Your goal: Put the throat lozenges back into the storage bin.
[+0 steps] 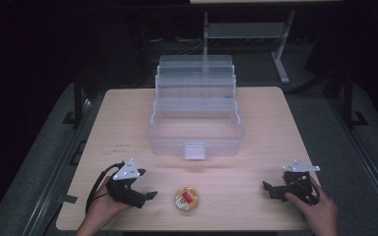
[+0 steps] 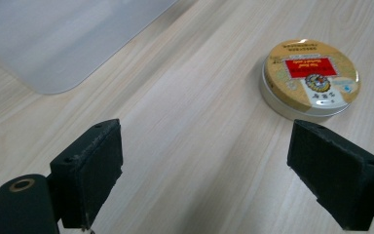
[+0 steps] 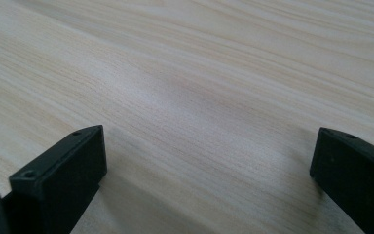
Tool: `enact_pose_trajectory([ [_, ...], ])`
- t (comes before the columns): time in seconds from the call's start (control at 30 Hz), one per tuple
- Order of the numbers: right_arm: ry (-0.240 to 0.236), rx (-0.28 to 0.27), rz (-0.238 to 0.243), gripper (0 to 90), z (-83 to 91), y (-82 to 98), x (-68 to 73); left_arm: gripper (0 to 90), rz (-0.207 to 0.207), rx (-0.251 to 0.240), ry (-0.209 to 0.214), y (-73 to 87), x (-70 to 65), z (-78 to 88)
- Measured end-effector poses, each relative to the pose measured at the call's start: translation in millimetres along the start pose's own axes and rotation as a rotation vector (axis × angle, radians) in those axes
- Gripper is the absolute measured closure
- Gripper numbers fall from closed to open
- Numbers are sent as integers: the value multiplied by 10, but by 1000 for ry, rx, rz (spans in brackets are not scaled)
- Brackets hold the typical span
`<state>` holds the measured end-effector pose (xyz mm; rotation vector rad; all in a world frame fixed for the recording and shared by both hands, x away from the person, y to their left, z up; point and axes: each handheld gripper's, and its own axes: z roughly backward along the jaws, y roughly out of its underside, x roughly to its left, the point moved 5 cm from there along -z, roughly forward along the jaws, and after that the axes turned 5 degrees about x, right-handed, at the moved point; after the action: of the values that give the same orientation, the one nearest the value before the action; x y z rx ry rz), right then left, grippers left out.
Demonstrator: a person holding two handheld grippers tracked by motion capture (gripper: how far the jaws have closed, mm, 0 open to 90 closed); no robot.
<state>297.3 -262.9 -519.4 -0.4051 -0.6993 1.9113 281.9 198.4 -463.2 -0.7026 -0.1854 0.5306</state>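
1. The tin (image 2: 310, 79) sits upper right in my left gripper view, and bottom center of the counter (image 1: 256, 196) in the high view, below the clear box (image 1: 195, 129)
2. Looks light, rigid and slick, so I'd pinch it across the rim
3. The label's red and gold, upside down, with print too small to read
4. Left tongs (image 2: 224, 170) and right tongs (image 3: 209, 170) are both spread wide, holding nothing
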Motion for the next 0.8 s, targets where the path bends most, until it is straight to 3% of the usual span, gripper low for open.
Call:
enact_pose_trajectory([
  [0.8, 0, 0, 0, 0, 0, 0, 0, 125, -65, 12, 69, -283, -216, -221],
])
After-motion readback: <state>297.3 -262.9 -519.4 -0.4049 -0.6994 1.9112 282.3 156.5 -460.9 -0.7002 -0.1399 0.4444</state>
